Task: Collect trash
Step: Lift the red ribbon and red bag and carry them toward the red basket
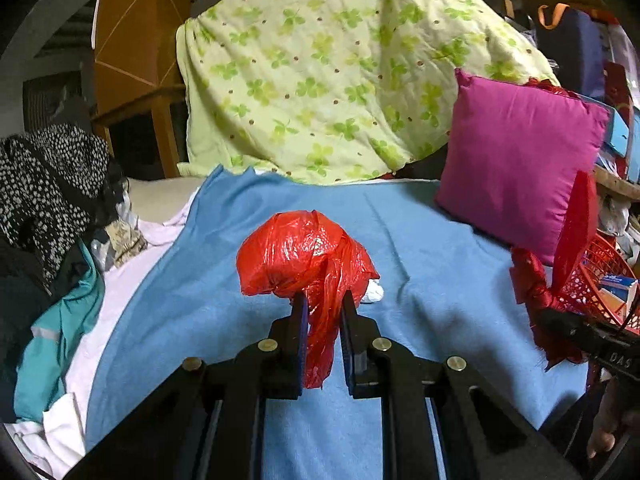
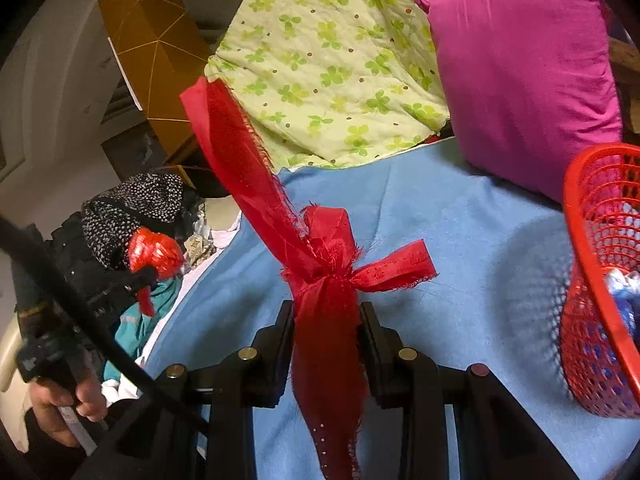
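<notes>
My left gripper (image 1: 323, 300) is shut on the twisted neck of a red plastic bag (image 1: 304, 256) and holds it above the blue blanket (image 1: 224, 280). A white scrap (image 1: 371, 291) peeks out behind the bag. The bag also shows in the right wrist view (image 2: 154, 254). My right gripper (image 2: 326, 308) is shut on a knotted red cloth ribbon (image 2: 320, 248), lifted over the blanket (image 2: 460, 240). The ribbon also shows in the left wrist view (image 1: 532, 280). A red mesh basket (image 2: 600, 280) with some trash inside stands to the right; it also shows in the left wrist view (image 1: 600, 280).
A magenta pillow (image 1: 520, 152) and a green clover-print quilt (image 1: 332, 68) lie at the back of the bed. A pile of clothes (image 1: 52, 200) sits on the left. A brown cabinet (image 1: 132, 40) stands behind.
</notes>
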Motion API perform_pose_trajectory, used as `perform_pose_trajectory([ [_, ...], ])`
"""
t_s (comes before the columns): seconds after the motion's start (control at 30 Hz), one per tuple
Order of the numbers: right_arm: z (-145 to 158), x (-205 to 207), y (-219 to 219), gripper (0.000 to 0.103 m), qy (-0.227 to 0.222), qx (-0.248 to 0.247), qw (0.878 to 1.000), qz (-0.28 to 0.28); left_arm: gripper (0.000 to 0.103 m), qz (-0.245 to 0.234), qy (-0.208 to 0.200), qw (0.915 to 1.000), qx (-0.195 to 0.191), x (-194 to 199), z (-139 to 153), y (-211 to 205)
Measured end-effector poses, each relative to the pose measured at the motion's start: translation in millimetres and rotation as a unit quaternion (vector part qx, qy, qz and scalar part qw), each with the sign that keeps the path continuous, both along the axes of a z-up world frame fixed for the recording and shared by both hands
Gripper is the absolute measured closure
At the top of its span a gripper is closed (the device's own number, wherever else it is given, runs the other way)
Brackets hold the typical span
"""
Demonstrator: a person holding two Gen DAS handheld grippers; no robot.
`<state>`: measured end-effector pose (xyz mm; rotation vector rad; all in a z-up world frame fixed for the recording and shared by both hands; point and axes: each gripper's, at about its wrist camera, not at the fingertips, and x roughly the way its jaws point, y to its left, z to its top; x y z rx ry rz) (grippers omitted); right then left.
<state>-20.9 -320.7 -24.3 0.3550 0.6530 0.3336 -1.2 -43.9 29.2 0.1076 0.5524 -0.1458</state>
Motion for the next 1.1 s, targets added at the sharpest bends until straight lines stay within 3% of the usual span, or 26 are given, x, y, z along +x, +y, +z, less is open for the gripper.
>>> perform_pose_trajectory([
  [0.43,30,-43,-4,0.07,-0.033,-0.032,0.999,-0.002,0.087,-0.01,-0.039,0.9985,0.038,-43,22,-27],
  [0.77,55,-58,8,0.07,-0.065,-0.05,0.997,0.008,0.087,-0.015,-0.046,0.9978,0.045,-53,28,-33],
  [1.1,59,-62,9,0.07,-0.07,-0.045,0.996,0.011,0.087,-0.018,-0.053,0.997,0.053,-60,34,-38],
])
